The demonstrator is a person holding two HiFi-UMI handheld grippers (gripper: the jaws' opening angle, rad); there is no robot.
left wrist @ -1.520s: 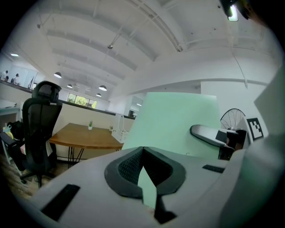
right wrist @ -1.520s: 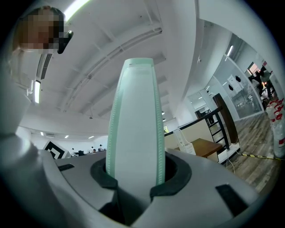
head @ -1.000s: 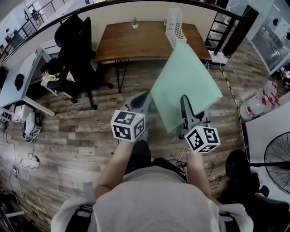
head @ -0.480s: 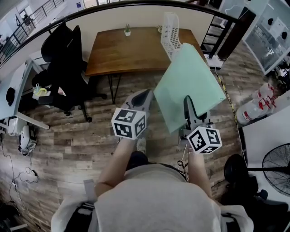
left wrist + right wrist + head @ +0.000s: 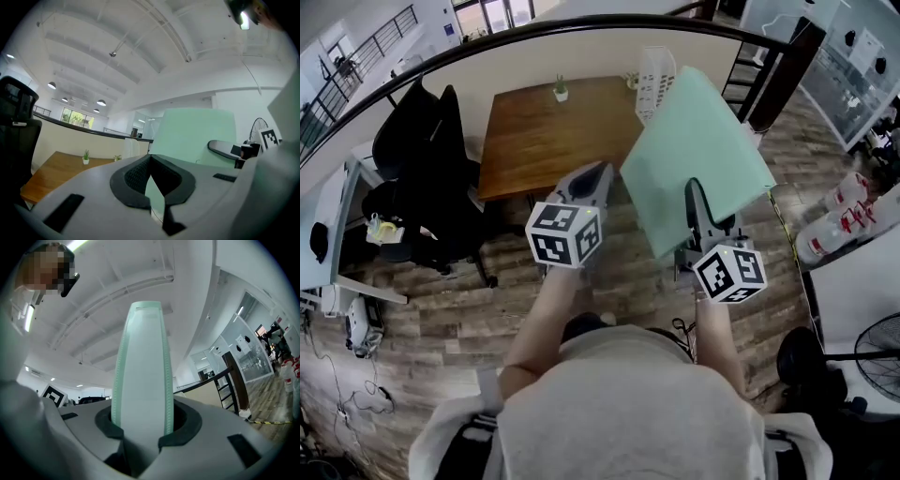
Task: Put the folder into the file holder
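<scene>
A pale green folder is tilted up in front of me, and my right gripper is shut on its near edge. The right gripper view shows that folder edge-on, rising from between the pads. My left gripper hangs just left of the folder with its jaws closed and nothing between them. In the left gripper view the folder stands beyond the fingertips, to the right. The white mesh file holder stands on the wooden table; the folder hides its right side.
A small potted plant sits at the table's far edge. A black office chair stands left of the table, with a white desk beyond it. A dark stair railing and a fan are on the right.
Both grippers and the folder have moved forward toward the table. The folder's far corner now overlaps the file holder. The table and chair appear closer.
</scene>
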